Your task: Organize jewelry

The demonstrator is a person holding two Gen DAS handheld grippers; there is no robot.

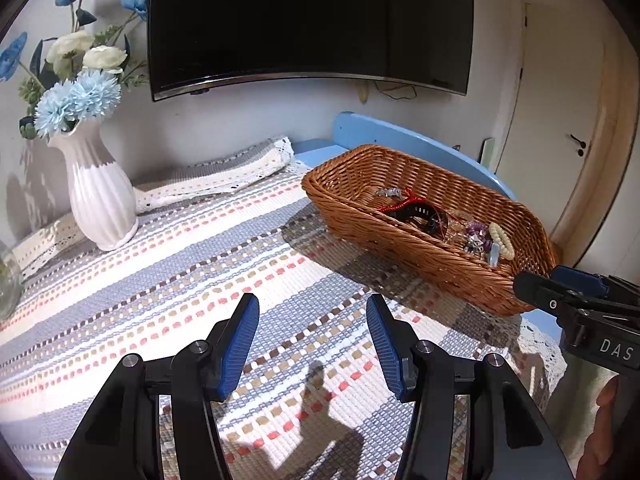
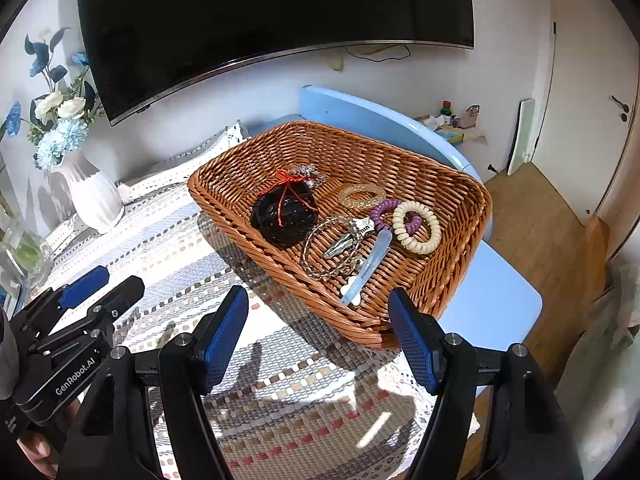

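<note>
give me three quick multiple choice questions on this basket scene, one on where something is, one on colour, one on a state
1. Where is the pale blue hair clip?
A. in the wicker basket
B. on the woven cloth
C. beside the vase

2. What colour is the coil hair tie lying partly over the purple one?
A. red
B. cream
C. black

3. How is the right hand-held gripper?
A. shut on the clip
B. shut on nothing
C. open and empty

Answers:
1 A, the clip lies on the basket's floor near the front wall.
2 B, its coils are off-white.
3 C, the blue pads stand wide apart in front of the basket with nothing between them.
</note>
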